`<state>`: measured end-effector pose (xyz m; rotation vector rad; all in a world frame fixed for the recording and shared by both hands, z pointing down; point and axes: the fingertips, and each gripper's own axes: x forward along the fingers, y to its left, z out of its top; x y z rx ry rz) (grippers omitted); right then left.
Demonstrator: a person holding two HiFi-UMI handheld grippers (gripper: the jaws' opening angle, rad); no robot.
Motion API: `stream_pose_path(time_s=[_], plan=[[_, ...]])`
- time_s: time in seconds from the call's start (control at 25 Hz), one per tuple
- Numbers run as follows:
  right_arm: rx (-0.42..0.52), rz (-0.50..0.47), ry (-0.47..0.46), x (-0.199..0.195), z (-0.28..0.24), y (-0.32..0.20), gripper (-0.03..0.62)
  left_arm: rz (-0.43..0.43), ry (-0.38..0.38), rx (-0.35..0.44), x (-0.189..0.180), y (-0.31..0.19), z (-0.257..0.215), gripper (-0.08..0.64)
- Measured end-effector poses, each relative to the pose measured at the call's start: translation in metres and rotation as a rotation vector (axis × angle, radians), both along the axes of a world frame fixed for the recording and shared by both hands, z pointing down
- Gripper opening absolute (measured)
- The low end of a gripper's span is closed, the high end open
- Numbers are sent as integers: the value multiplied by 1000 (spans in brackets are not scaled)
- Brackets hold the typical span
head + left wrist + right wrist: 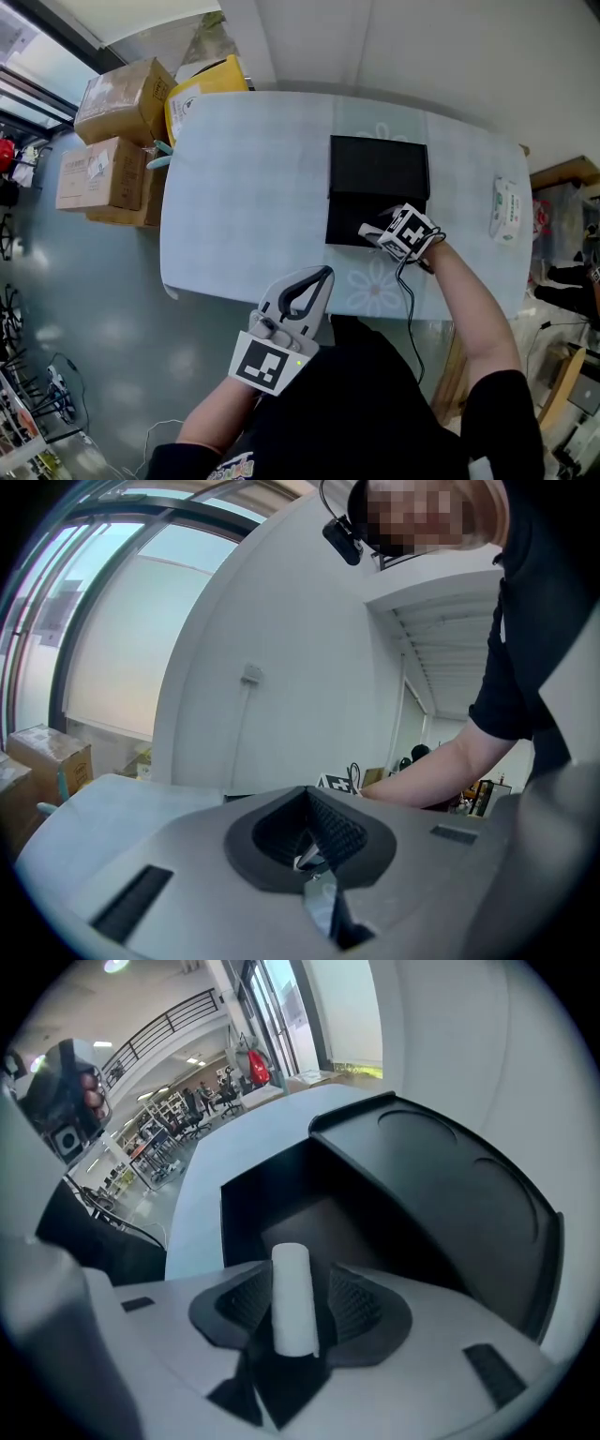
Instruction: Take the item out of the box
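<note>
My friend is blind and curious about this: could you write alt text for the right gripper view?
A small white cylinder sits between the open, dark-padded jaws of the right gripper, over an open black box on a pale tabletop. The box's black lid stands open at the right.

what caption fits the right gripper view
Open tongs straddle a white cylinder over the open black box.

Head view: the right gripper (373, 232) shows little beyond its marker cube, its jaw tips lost against the black box (349, 217), whose interior is too dark to read. Print on the white packet (507, 210) is too small to make out. The yellow bag (202, 94) is partly hidden behind the table (244, 187). Right gripper view: a white cylinder (292, 1297) stands between the jaws (its nature cannot be told).
</note>
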<state>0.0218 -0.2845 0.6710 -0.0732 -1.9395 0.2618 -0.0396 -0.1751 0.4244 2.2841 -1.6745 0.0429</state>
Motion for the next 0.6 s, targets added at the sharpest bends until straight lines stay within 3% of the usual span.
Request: stream_pose_path(time_s=[0.2, 0.6], plan=[[86, -111, 90, 2, 16, -6, 173, -10, 9, -9, -2, -1, 4, 2], [169, -135, 82, 3, 24, -10, 147, -6, 19, -11, -2, -3, 8, 2]])
